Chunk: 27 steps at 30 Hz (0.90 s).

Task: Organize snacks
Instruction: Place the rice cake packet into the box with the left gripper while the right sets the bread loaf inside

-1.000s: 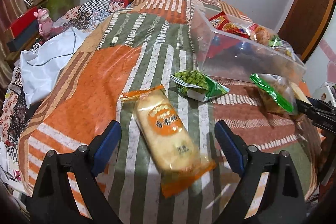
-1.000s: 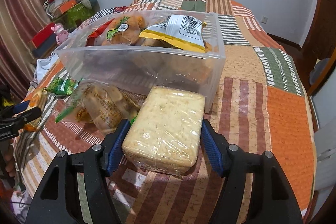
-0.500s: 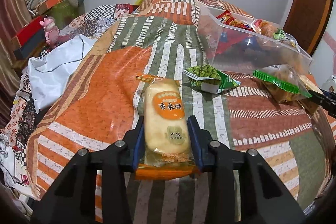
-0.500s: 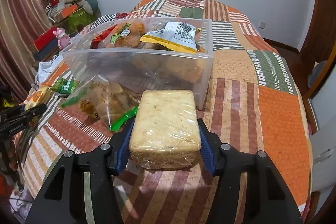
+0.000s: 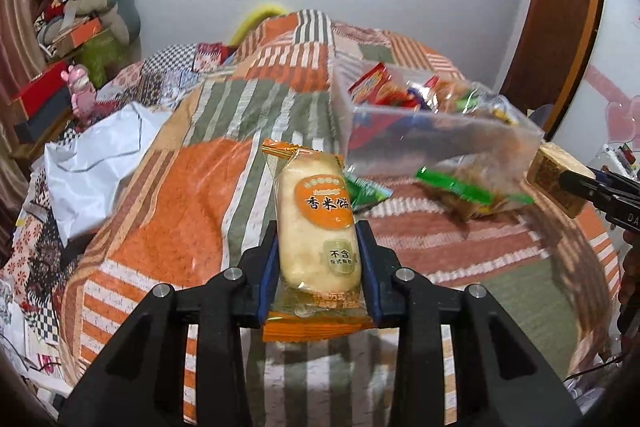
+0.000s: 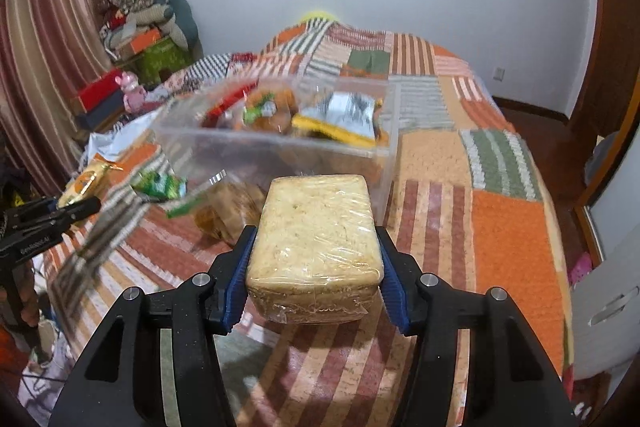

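Note:
My left gripper (image 5: 318, 267) is shut on an orange rice cracker pack (image 5: 316, 223) and holds it above the bed. My right gripper (image 6: 314, 267) is shut on a wrapped pale cake block (image 6: 316, 235), also lifted off the bed. A clear plastic bin (image 6: 280, 151) with several snack bags stands ahead on the patchwork bedspread (image 6: 508, 227); it also shows in the left wrist view (image 5: 432, 131). A green pea bag (image 6: 160, 185) and a clear bag with a green strip (image 5: 476, 187) lie in front of the bin.
A white plastic bag (image 5: 96, 155) lies at the bed's left side. Boxes and a pink toy (image 5: 80, 91) are stacked by the left wall. A wooden door (image 5: 556, 27) stands at the right.
Both grippers closed on their snacks and lifted them off the bedspread. The views rose and the bin now appears lower and blurred by motion.

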Available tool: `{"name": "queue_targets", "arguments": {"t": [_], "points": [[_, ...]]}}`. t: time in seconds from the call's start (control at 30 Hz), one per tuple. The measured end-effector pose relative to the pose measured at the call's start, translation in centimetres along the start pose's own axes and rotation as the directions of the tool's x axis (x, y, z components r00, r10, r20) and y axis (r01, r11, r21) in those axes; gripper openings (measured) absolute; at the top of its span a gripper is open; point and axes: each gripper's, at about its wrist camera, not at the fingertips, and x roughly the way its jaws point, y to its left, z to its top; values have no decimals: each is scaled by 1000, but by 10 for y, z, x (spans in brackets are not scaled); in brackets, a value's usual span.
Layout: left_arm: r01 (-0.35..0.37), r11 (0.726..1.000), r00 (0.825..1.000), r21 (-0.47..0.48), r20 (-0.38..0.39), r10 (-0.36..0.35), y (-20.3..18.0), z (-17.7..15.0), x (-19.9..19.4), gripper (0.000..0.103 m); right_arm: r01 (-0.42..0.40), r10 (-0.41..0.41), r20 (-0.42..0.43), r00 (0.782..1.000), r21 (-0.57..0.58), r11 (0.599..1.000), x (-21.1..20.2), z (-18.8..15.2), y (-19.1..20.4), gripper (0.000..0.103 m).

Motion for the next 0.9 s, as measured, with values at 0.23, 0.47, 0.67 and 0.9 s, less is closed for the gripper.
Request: {"name": "queue_targets", "arguments": {"t": [0.23, 0.47, 0.67, 0.9], "points": [[40, 999, 998, -2, 52, -40, -9, 27, -8, 36, -22, 22, 84, 996, -3, 1000, -9, 22, 7, 52], [54, 998, 993, 19, 101, -56, -22, 56, -3, 35, -39, 40, 154, 987, -10, 999, -9, 44, 15, 52], [62, 997, 991, 40, 118, -66, -33, 74, 9, 36, -43, 43, 183, 982, -5, 999, 0, 58, 17, 52], [80, 996, 988, 47, 125, -86, -41, 97, 27, 35, -30, 28, 194, 981, 6, 1000, 12, 68, 16, 52]]}}
